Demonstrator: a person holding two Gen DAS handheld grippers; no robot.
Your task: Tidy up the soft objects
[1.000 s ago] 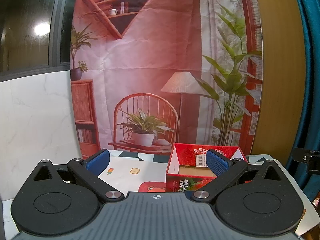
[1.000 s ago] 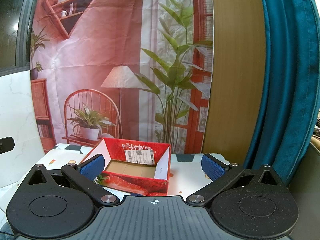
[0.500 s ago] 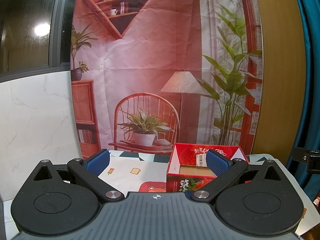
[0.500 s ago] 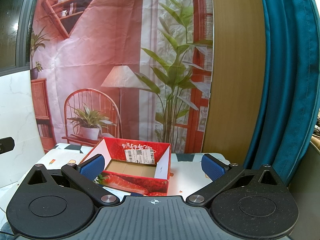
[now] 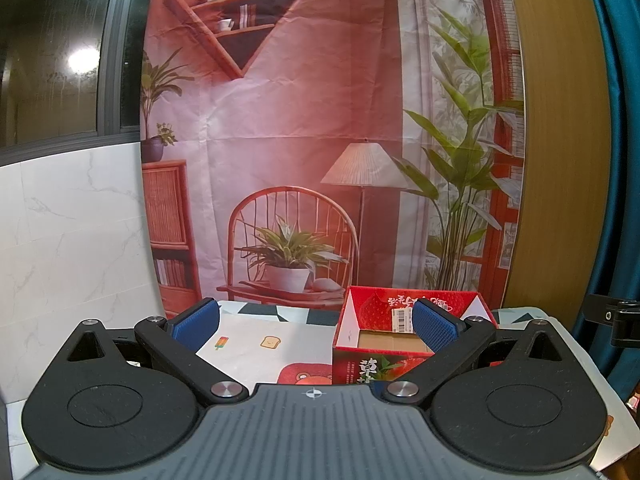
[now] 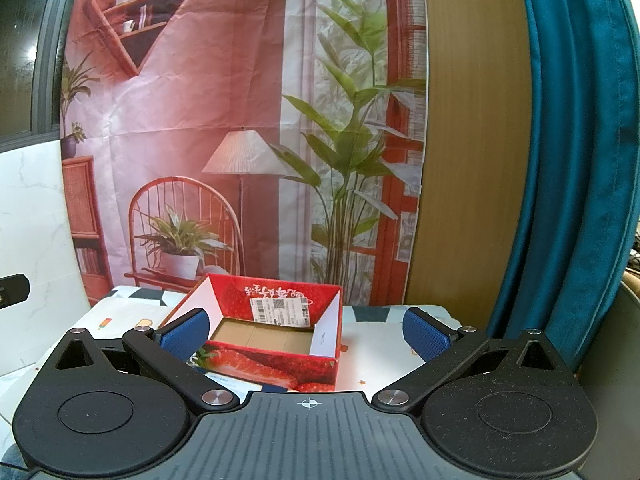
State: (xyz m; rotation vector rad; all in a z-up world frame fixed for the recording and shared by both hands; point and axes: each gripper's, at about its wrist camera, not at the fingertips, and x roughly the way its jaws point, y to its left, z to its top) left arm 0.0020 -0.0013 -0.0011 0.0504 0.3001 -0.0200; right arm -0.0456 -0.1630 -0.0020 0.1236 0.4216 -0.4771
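Observation:
A red strawberry-print cardboard box (image 5: 352, 364) stands open on the table; its brown bottom looks bare. It also shows in the right wrist view (image 6: 276, 364), ahead and a little left of centre. My left gripper (image 5: 316, 326) is open and empty, held level above the near table, with the box behind its right finger. My right gripper (image 6: 306, 330) is open and empty, with the box between and beyond its blue pads (image 6: 420, 334). No soft objects show in either view.
A white tablecloth with cartoon prints (image 5: 256, 340) covers the table. A printed room backdrop (image 5: 304, 140) hangs behind it. A marble wall (image 5: 68, 240) is at the left, a wood panel (image 6: 468, 160) and teal curtain (image 6: 568, 160) at the right.

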